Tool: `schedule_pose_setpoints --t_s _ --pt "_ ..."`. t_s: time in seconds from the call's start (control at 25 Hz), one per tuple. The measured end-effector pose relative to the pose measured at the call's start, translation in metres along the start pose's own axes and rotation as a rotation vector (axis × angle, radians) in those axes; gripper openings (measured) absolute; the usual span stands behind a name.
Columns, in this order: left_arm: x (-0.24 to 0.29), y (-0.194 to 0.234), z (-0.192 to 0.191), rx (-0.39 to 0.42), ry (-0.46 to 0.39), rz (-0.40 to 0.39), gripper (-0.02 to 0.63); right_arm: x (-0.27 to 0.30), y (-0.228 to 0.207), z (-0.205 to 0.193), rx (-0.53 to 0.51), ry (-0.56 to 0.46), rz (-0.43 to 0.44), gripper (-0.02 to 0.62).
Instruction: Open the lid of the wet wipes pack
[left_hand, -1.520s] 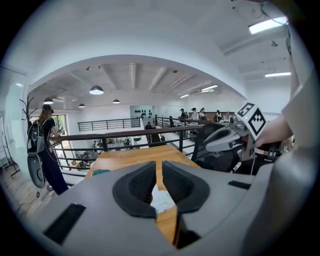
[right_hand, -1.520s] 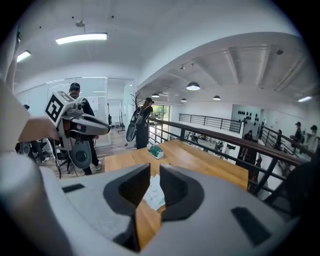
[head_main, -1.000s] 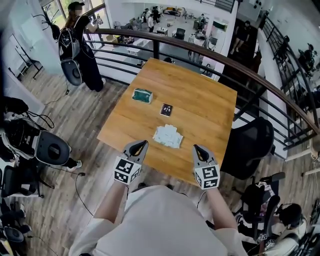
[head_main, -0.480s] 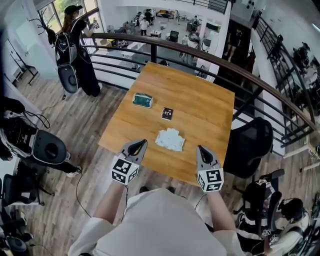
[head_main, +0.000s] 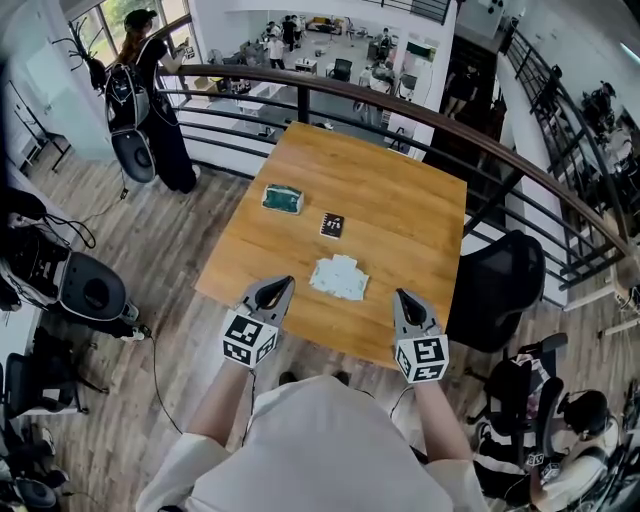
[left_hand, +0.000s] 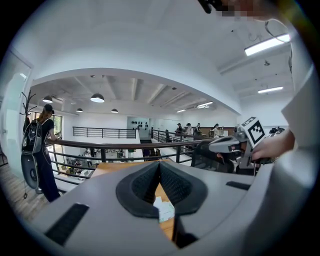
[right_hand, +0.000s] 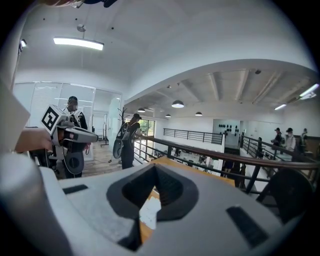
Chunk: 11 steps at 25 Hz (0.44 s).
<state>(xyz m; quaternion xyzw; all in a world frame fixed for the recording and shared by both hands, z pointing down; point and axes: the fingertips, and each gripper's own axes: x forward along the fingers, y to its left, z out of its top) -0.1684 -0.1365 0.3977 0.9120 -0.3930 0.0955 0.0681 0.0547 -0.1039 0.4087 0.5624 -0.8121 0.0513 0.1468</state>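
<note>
The white wet wipes pack (head_main: 338, 277) lies flat near the front of the wooden table (head_main: 400, 215), its lid down. My left gripper (head_main: 284, 285) is shut and empty, hovering at the front edge left of the pack. My right gripper (head_main: 401, 296) hovers to the pack's right, also shut with nothing in it. In the left gripper view the left gripper (left_hand: 159, 172) points over the table, and the pack (left_hand: 165, 210) shows below its jaws. In the right gripper view the pack (right_hand: 148, 212) shows under the right gripper (right_hand: 155, 175).
A green pack (head_main: 283, 198) and a small dark card (head_main: 332, 225) lie farther back on the table. A curved railing (head_main: 400, 108) runs behind it. A black chair (head_main: 500, 290) stands at the right, and a person with a backpack (head_main: 140, 80) stands at the far left.
Both grippers have lifted slightly at the table's front edge and stay shut. The pack and the other things on the table have not moved.
</note>
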Motion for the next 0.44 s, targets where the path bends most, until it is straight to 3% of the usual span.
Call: schedule_pose_setpoints --t_s 0.44 --pt "0.0020 -0.0001 -0.0022 -0.005 0.003 0.000 -0.008 0.0013 -0.0027 -0.0011 -0.002 0.005 0.000 0.002"
